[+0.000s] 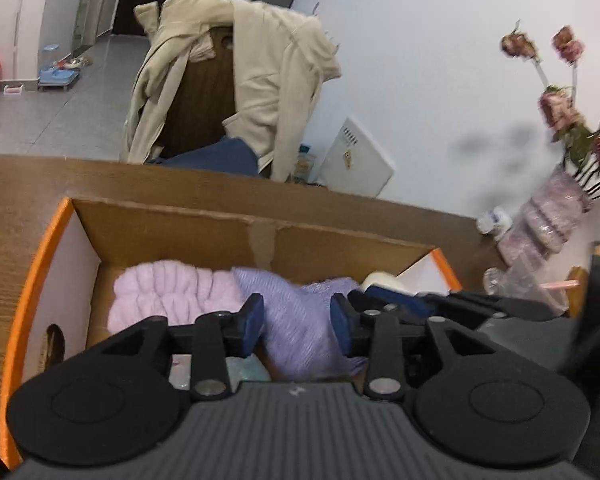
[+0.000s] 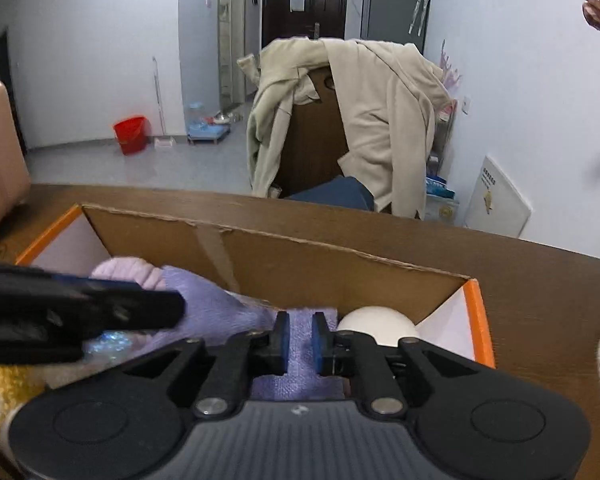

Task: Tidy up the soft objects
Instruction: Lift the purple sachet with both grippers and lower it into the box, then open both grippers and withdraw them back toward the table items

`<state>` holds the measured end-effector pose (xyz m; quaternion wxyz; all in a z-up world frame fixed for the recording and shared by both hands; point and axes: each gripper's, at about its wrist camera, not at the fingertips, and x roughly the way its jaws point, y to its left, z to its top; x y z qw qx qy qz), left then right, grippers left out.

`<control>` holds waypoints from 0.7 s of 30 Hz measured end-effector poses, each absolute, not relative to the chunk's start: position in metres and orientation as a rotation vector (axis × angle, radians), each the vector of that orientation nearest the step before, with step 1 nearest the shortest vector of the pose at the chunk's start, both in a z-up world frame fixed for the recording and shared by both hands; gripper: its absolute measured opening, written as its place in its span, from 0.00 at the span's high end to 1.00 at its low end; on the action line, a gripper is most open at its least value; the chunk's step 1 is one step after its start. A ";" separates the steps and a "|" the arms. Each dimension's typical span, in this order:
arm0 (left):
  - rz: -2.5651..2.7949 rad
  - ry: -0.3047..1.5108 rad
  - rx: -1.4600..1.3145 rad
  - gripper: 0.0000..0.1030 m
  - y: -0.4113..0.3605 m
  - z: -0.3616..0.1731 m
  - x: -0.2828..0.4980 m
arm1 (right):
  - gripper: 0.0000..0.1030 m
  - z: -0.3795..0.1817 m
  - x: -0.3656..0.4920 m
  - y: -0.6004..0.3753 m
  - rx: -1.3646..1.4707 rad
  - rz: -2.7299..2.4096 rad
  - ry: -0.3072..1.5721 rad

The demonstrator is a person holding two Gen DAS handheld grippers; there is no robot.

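A cardboard box (image 1: 32,280) with an orange rim stands on the wooden table. Inside lie a fluffy pink headband (image 1: 168,292), a lilac knitted cloth (image 1: 296,340) and a white round object (image 1: 380,280). My left gripper (image 1: 298,320) hangs over the box with its jaws open. The lilac cloth is spread under and between them, and the pads do not press on it. My right gripper (image 2: 300,336) is just to the right over the same cloth (image 2: 220,308). Its pads are a narrow gap apart, and cloth shows through the gap. The white object (image 2: 376,320) sits beside its right finger.
A chair draped with a beige coat (image 1: 240,80) stands behind the table. A vase of dried roses (image 1: 552,208), a plastic cup (image 1: 528,280) and a small white bottle (image 1: 494,220) stand on the table right of the box. A yellow knitted item (image 2: 4,392) lies at the lower left.
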<state>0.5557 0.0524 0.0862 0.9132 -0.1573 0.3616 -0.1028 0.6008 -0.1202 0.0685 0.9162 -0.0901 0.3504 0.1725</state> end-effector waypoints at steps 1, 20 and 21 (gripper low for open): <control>-0.212 0.730 -0.317 0.54 0.054 0.093 0.551 | 0.77 0.069 0.600 -0.119 -0.199 0.353 0.736; -0.163 0.348 -0.027 0.24 0.024 0.201 0.303 | 0.25 0.218 0.381 -0.208 -0.097 0.383 0.337; -0.157 0.328 -0.011 0.21 0.020 0.198 0.288 | 0.24 0.215 0.364 -0.211 -0.107 0.384 0.313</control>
